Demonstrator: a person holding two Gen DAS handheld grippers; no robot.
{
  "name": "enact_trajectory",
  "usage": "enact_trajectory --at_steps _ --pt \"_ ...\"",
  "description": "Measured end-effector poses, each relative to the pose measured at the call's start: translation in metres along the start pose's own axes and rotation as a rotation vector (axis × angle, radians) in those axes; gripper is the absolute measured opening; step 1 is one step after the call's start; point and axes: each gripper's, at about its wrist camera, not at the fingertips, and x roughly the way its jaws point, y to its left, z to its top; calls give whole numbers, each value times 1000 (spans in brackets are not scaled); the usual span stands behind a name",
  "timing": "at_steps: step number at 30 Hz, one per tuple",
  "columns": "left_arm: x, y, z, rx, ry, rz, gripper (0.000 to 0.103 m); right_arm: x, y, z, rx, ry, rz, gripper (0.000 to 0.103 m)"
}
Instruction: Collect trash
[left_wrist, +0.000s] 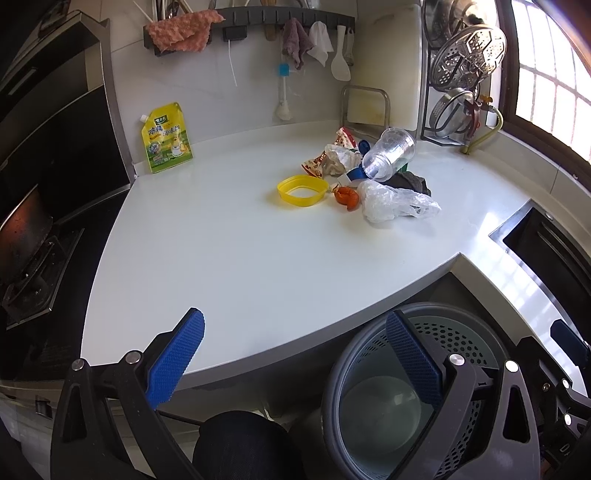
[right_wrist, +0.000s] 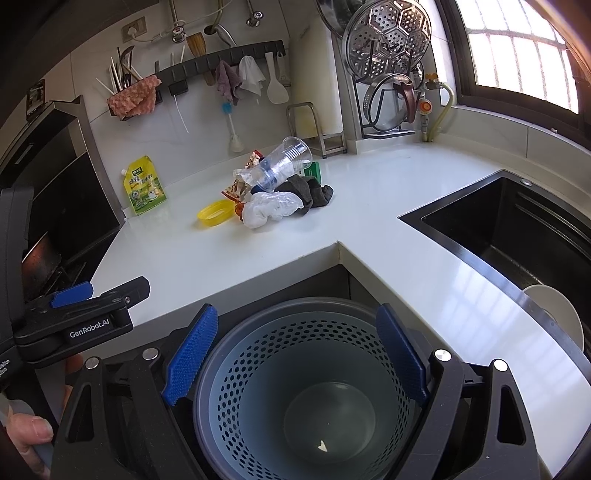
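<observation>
The white table (right_wrist: 369, 192) carries the trash in a heap near its back wall, well apart from both tongs, while the perforated bin (right_wrist: 295, 391) stands below the table's front edge; only the right wrist view shows the black sink (right_wrist: 517, 236) and a scrap on the bin's floor. In the heap, a clear plastic cup (left_wrist: 389, 153) lies tilted on snack wrappers (left_wrist: 332, 155) and a dark cloth (right_wrist: 310, 190), with a crumpled plastic bag (left_wrist: 395, 201) and a yellow lid ring (left_wrist: 302, 190) in front, and a yellow pouch (left_wrist: 166, 138) leans on the wall apart. The left tongs (left_wrist: 295, 354) and right tongs (right_wrist: 295, 354) both gape wide and hold nothing, the right ones above the bin.

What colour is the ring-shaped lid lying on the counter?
Yellow; the lid shows best in the left wrist view.
</observation>
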Motion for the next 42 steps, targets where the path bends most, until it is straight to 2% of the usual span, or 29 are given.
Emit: enact_trajectory --at_steps 42 --pt "-7 5 -2 -15 -7 -3 97 -5 7 -2 -8 -6 5 84"
